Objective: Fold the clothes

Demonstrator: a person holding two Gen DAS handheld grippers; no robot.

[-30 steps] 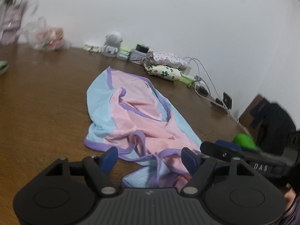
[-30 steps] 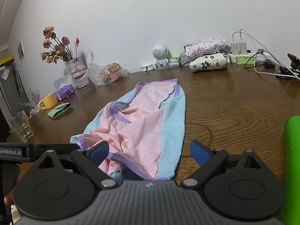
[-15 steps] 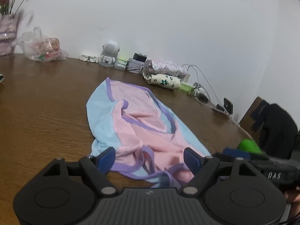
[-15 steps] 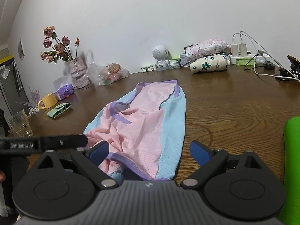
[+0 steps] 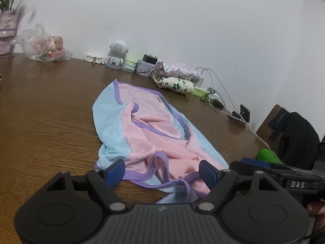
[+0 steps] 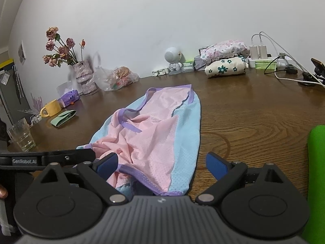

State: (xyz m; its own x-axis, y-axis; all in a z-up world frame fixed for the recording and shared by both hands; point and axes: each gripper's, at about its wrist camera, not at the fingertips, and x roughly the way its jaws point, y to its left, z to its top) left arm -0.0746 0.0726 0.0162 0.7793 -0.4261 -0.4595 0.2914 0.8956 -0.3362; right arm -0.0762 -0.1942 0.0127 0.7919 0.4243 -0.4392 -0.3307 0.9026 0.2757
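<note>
The pink-and-blue top [image 6: 154, 134] lies rumpled lengthwise on the table [image 6: 254, 118], near end bunched btwn both tools. Left gripper [image 5: 162, 170] and right gripper [image 6: 161, 165] both gape wide, holding nothing. Looks thin mesh: light, floppy, prob slippery. I'd pinch the purple-trimmed hem [image 5: 142, 178] corners.

Dark wood worktop [image 6: 254, 122]. On it: crumpled pink-and-blue garment [image 6: 154, 134] mid-surface; folded floral clothes [image 6: 225, 61] stacked by the wall; glass [image 6: 21, 135], yellow mug [image 6: 51, 109], flower vase [image 6: 84, 77] on the left side.
</note>
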